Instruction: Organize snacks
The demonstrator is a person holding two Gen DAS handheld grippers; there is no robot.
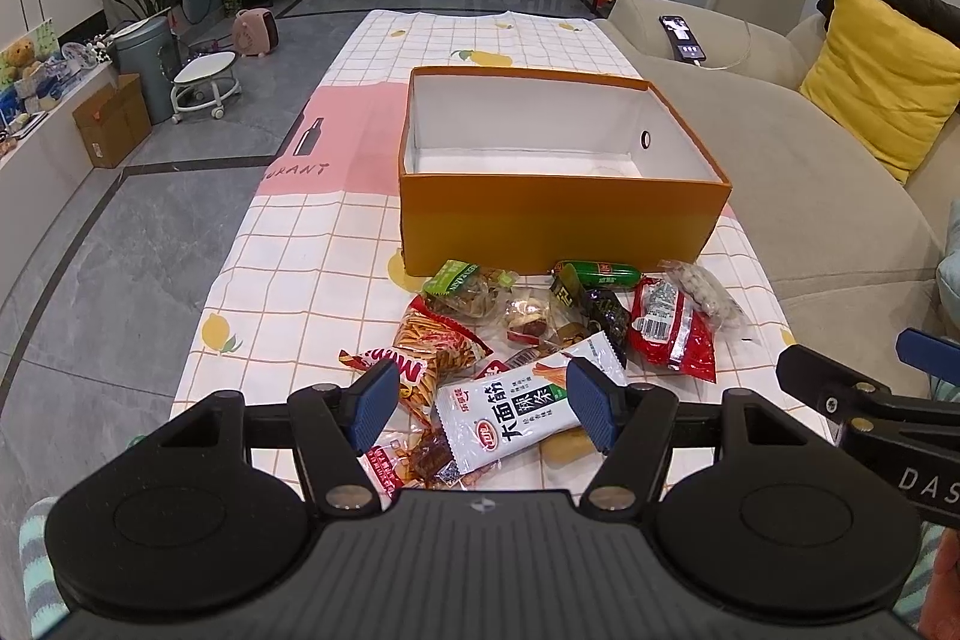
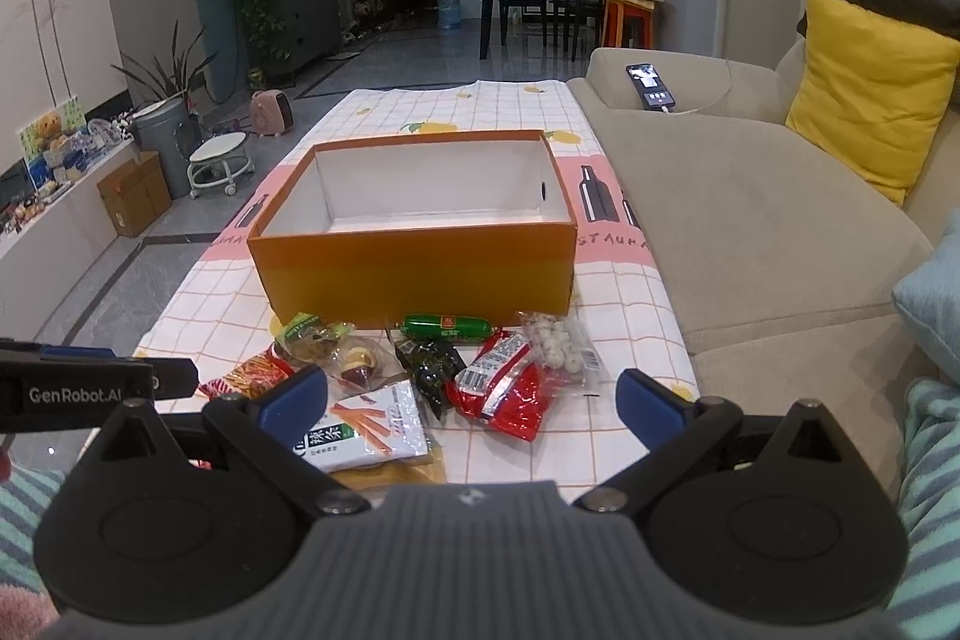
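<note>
An open orange box (image 1: 558,220) (image 2: 414,262) with a white, empty inside stands on the checked tablecloth. A pile of snack packets lies in front of it: a white packet (image 1: 510,409) (image 2: 366,430), a red packet (image 1: 672,328) (image 2: 504,394), a green sausage (image 1: 603,274) (image 2: 447,325), a bag of white balls (image 1: 705,295) (image 2: 558,343) and an orange stick-snack bag (image 1: 429,346). My left gripper (image 1: 483,409) is open, its pads either side of the white packet, above it. My right gripper (image 2: 474,403) is open wide above the pile's near right part.
A beige sofa (image 2: 750,232) runs along the table's right side, with a yellow cushion (image 2: 864,94) and a phone (image 2: 651,85) on it. Grey floor lies left, with a stool (image 2: 219,163) and cardboard boxes (image 2: 135,193). The right gripper's finger (image 1: 840,385) shows at right in the left wrist view.
</note>
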